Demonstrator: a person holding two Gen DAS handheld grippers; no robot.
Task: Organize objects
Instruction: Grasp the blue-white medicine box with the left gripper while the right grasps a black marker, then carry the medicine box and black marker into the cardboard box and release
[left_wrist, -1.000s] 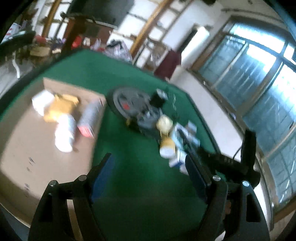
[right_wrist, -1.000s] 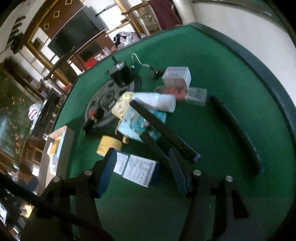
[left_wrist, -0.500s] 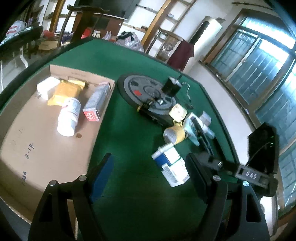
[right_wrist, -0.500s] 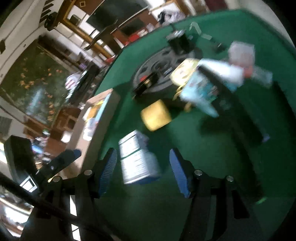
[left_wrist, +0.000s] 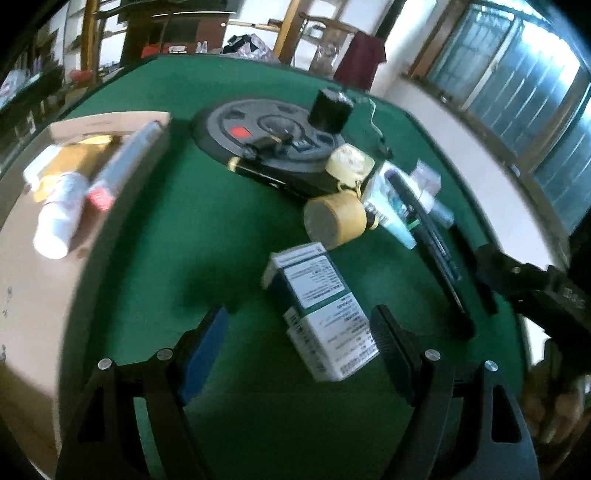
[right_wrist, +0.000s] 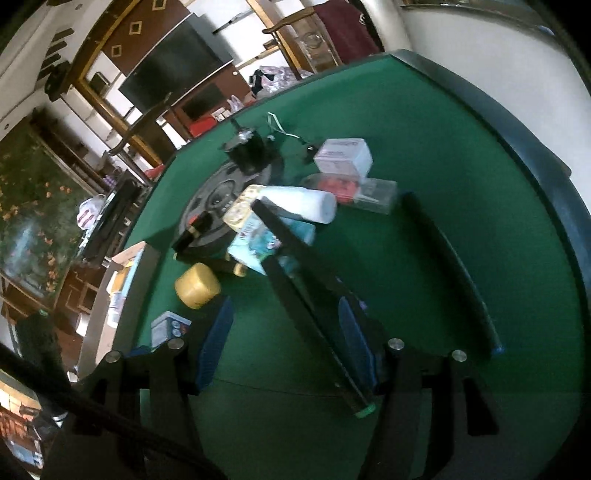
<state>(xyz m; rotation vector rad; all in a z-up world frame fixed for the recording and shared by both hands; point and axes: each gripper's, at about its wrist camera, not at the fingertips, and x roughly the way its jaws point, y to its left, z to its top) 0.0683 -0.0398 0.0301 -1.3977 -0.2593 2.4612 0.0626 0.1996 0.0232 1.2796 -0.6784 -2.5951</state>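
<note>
1. The medicine box (left_wrist: 319, 308) lies flat on the green table (left_wrist: 177, 236) in the left wrist view, between the spread fingers of the left gripper (left_wrist: 295, 345) — nearer the right finger, neither pad pressing it. Beyond the fingertips sits a yellow jar (left_wrist: 334, 219); far left, a cardboard box (left_wrist: 22, 295).

2. In the right wrist view the right gripper (right_wrist: 286, 339) stands open — a long black bar (right_wrist: 306, 284) slants past its right finger, contact unclear. The box (right_wrist: 168, 328) lies just outside the left finger.
</note>
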